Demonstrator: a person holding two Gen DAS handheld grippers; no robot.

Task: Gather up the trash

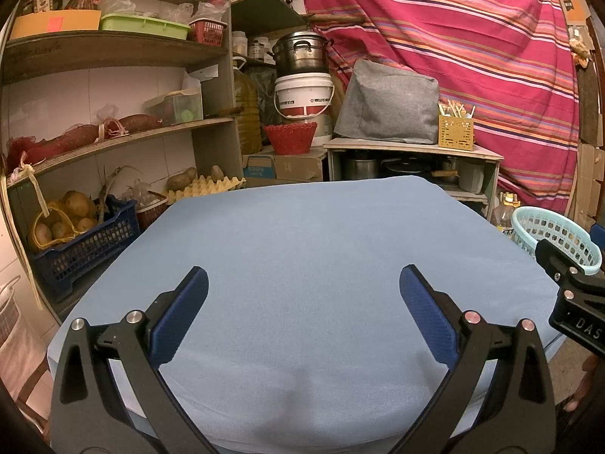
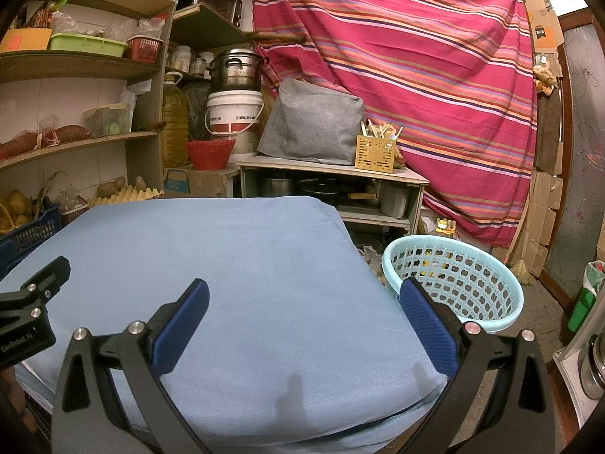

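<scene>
Trash container: a pale turquoise round plastic basket with perforated walls stands on the floor just beside the right edge of the table, near its far right corner. In the left wrist view the same basket appears at the right margin, partly hidden behind the other tool. Small items lie inside the basket; they are too small to identify.

Work surface: a table covered with a light blue cloth fills the centre of both views.

Left gripper: held above the near part of the cloth. Its two blue-padded fingers are spread wide apart and grasp nothing.

Right gripper: held above the near right part of the cloth. Its fingers are likewise spread wide and carry nothing; its right finger overlaps the basket rim in the picture.

Background: wooden shelving on the left, a white plastic bucket under a steel pot, and a pink striped hanging fabric behind.
</scene>
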